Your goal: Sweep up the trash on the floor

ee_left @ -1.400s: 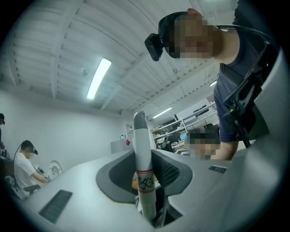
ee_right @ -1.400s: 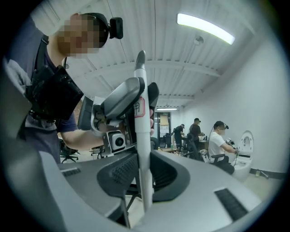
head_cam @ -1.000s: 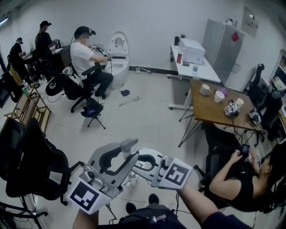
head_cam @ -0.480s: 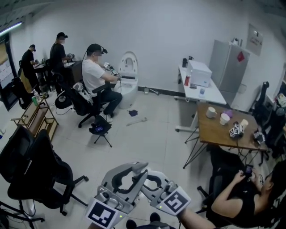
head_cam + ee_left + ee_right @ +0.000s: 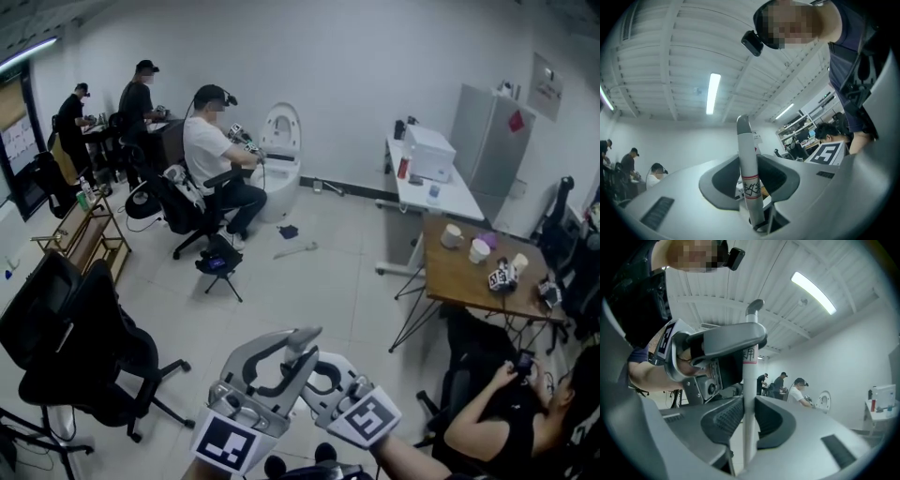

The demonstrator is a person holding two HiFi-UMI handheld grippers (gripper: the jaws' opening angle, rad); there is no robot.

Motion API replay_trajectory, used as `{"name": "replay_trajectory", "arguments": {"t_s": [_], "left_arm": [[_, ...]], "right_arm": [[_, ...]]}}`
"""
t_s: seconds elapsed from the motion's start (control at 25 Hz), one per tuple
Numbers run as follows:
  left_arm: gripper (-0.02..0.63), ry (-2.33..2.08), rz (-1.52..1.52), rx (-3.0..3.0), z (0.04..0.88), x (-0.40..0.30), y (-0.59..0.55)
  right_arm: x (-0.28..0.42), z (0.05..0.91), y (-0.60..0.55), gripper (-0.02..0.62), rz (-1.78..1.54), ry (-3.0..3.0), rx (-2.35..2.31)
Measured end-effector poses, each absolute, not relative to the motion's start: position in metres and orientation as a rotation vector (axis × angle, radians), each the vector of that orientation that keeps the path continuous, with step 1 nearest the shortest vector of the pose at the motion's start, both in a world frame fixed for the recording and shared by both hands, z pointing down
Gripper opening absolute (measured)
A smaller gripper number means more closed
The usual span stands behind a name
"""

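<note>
1. The left hand-held gripper point(image 5: 749, 187) is closed on a long white handle point(image 5: 747, 157). The handle has a grey cap and a red ring, and it stands up between the jaws.
2. The right hand-held gripper point(image 5: 749, 420) is closed on the same handle. In the right gripper view, the left one sits higher up on the handle, just above the right one.
3. I think this is the handle of a broom. Its brush end does not show in any view.
4. Both grippers are held up in front of the person, over the near edge of the floor point(image 5: 319, 295).
5. A small dark scrap point(image 5: 288, 231) and a pale long piece point(image 5: 295, 250) lie near the far edge of the floor, close to a white toilet point(image 5: 281, 141). I think they are the trash, but they are too small to be sure. They are well apart from the grippers.
6. So one part looks done: the handle is picked up with both grippers.
7. The sweeping itself looks not yet started. What is left is to go over to the trash, put the brush end down and push the bits together.
</note>
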State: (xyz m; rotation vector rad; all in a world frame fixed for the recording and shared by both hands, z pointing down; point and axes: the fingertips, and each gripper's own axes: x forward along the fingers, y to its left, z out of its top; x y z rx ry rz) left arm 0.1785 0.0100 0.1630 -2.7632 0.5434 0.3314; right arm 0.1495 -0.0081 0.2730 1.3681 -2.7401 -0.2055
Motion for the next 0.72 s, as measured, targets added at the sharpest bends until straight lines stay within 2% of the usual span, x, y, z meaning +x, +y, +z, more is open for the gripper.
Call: {"name": "replay_trajectory", "arguments": {"t_s": [0.44, 0.72], "left_arm": [[0.136, 0.606, 0.244, -2.779, 0.159, 0.138, 0.0], [0.144, 0.795, 0.219, -2.783, 0.16, 0.104, -0.005]], "right_arm": [[0.112, 0.26, 0.0, 0.087, -0.133, -2.954, 1.038], [0.08, 0.264, -0.002, 0.086, -0.095, -3.075, 0.756]]}}
